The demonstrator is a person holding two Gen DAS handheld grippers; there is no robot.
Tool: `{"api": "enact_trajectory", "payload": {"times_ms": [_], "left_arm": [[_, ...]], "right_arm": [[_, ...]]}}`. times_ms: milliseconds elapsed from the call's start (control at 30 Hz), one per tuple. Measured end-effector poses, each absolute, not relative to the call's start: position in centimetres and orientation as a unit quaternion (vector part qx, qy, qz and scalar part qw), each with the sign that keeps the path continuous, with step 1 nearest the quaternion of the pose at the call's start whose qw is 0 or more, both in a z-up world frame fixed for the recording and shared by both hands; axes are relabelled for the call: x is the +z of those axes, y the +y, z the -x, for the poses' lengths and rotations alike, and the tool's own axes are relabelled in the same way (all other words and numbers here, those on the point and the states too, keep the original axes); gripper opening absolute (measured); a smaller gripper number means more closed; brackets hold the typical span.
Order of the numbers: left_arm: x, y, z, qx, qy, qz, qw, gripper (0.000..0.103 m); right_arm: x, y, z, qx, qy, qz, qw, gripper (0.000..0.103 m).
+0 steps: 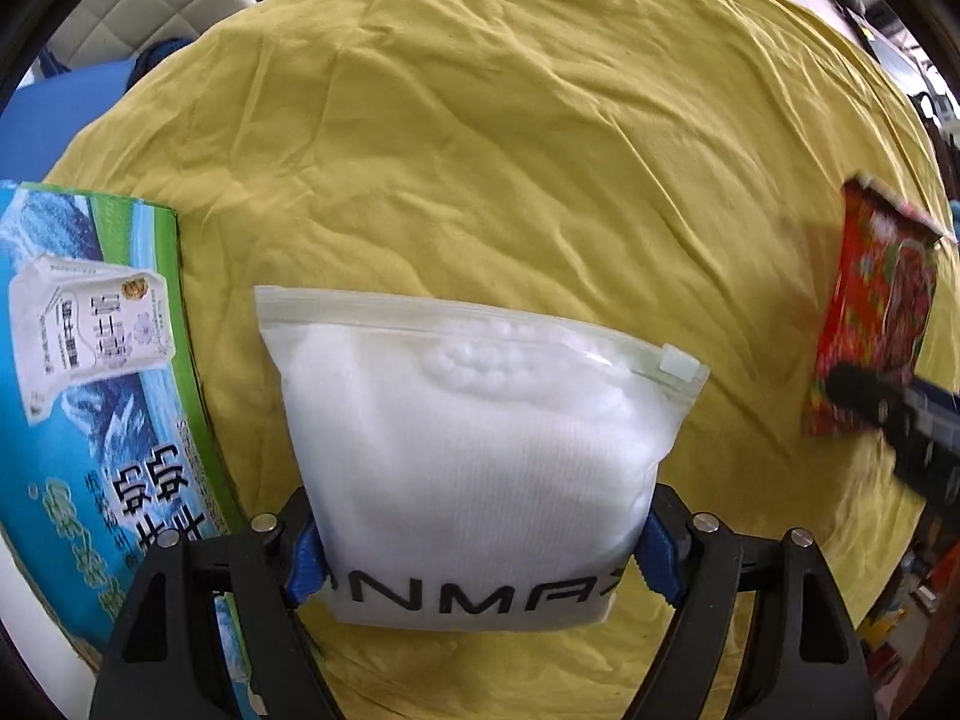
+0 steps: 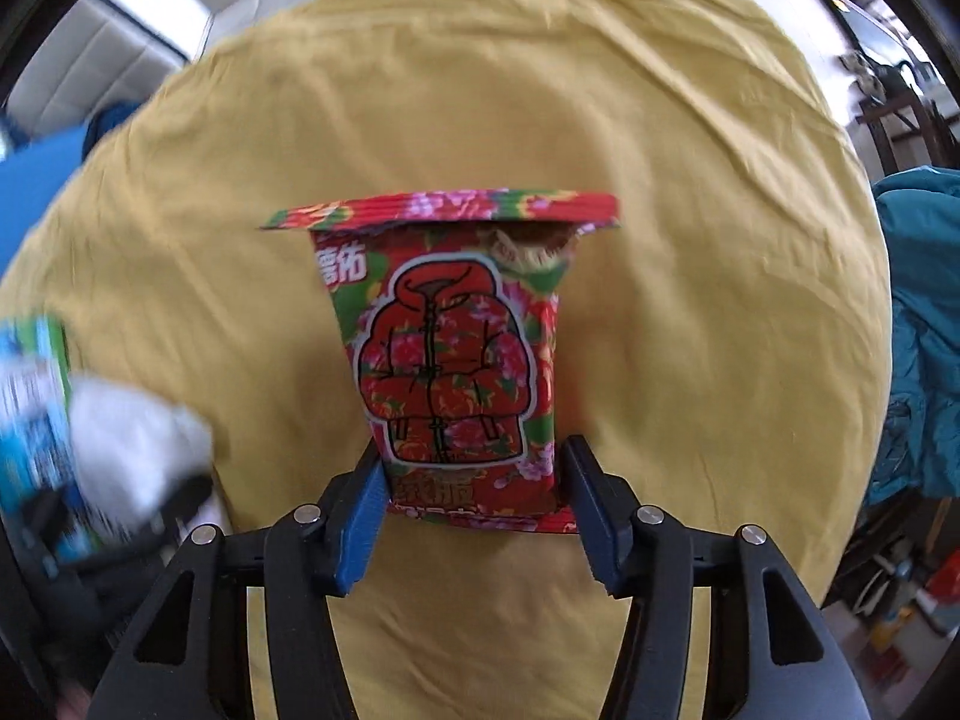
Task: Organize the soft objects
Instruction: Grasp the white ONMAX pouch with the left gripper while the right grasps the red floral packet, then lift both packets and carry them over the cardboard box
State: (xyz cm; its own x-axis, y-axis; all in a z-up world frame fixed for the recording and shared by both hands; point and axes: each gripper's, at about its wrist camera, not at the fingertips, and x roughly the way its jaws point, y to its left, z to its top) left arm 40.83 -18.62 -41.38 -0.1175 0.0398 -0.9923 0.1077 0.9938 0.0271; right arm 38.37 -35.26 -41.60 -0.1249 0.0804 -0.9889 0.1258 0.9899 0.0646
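My left gripper (image 1: 480, 546) is shut on a white zip pouch (image 1: 474, 438) with soft white fabric inside, holding it by its lower end above the yellow cloth (image 1: 510, 150). My right gripper (image 2: 471, 498) is shut on a red floral snack-style packet (image 2: 456, 360), gripped at its lower end, its top seal torn open at the right. The packet also shows at the right edge of the left wrist view (image 1: 870, 324). The white pouch shows blurred at the lower left of the right wrist view (image 2: 132, 444).
A blue and green milk carton box (image 1: 102, 372) stands at the left on the yellow cloth, close beside the pouch. A teal garment (image 2: 924, 330) hangs at the right. A blue cushion (image 1: 66, 102) and white padded wall lie behind.
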Motion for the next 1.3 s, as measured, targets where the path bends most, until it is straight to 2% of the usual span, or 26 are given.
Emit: {"api": "enact_trajectory", "payload": {"times_ms": [233, 500, 1000, 1233, 1300], "left_arm": [[-41.7, -19.4, -38.3, -0.042, 0.755, -0.053, 0.652, 0.079], [-42.5, -19.9, -33.6, -0.055, 0.769, -0.054, 0.635, 0.079], [-47.2, -19.3, -34.1, -0.054, 0.773, -0.048, 0.631, 0.084], [-45.8, -19.6, -32.3, -0.052, 0.768, -0.045, 0.637, 0.085], [-45.4, -19.9, -31.8, -0.052, 0.766, -0.047, 0.639, 0.082]], "right_arm": [[-41.7, -35.0, -32.1, 0.002, 0.767, -0.040, 0.640, 0.059], [-42.4, -34.8, -27.5, 0.005, 0.783, -0.061, 0.620, 0.059], [-43.8, -39.5, -29.1, -0.054, 0.766, -0.142, 0.625, 0.063], [-43.7, -37.2, -29.2, -0.076, 0.763, -0.117, 0.632, 0.066], [-43.2, -35.9, -29.5, -0.079, 0.764, -0.108, 0.631, 0.066]]}}
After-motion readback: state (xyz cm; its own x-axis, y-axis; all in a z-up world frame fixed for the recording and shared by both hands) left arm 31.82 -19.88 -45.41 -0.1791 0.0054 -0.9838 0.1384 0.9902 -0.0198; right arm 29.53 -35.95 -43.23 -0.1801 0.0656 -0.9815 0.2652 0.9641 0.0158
